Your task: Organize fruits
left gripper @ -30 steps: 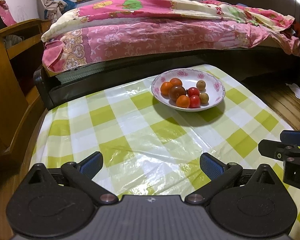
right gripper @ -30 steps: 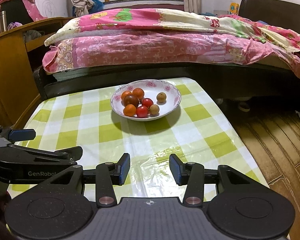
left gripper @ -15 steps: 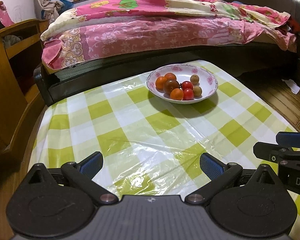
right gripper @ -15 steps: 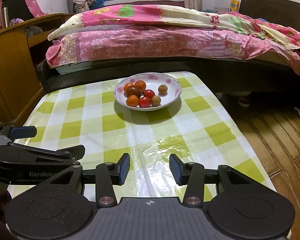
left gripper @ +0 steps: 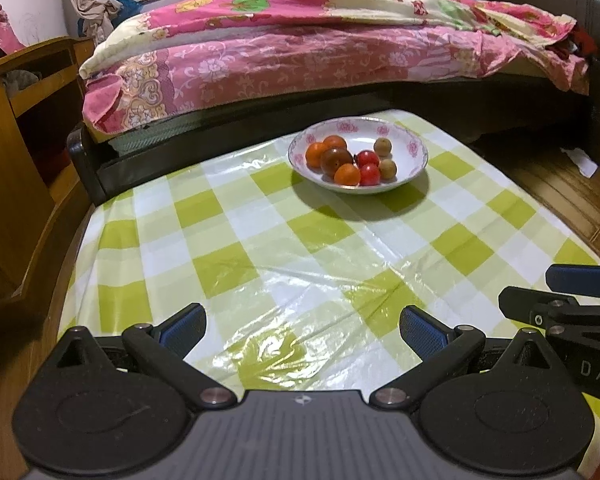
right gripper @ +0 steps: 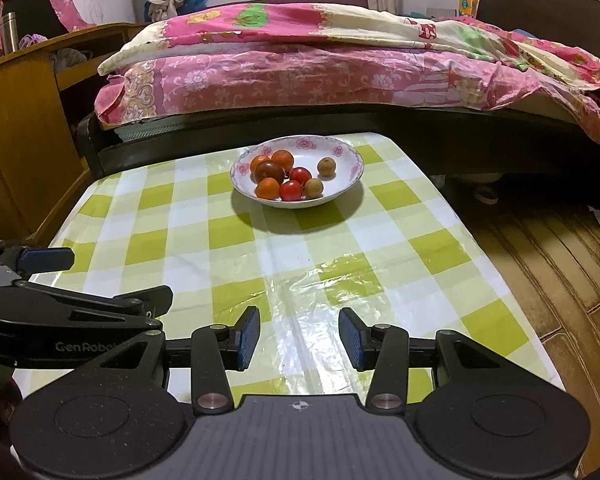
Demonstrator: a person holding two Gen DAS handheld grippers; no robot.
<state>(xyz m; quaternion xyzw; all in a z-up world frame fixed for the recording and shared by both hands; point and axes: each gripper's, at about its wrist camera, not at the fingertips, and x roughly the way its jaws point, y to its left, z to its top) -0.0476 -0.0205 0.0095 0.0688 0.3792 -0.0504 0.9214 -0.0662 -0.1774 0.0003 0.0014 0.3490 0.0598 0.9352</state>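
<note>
A white bowl with pink flowers (left gripper: pixel 414 148) (right gripper: pixel 346 156) stands at the far end of the table and holds several small fruits: orange ones (left gripper: pixel 347 174), red ones (left gripper: pixel 369 158), a dark brown one (left gripper: pixel 335 160) and pale brown ones (left gripper: pixel 382 146). My left gripper (left gripper: pixel 302 330) is open and empty over the near end of the table. My right gripper (right gripper: pixel 299 338) is open and empty, also over the near end. Each gripper shows at the edge of the other's view.
The table wears a green and white checked plastic cloth (left gripper: pixel 260 240). A bed with pink bedding (left gripper: pixel 300 48) stands just behind the table. A wooden cabinet (left gripper: pixel 16 128) is on the left. Wooden floor (right gripper: pixel 540 260) lies to the right.
Both grippers have drawn back from the bowl, which now looks smaller and farther away. The jaws have stayed open.
</note>
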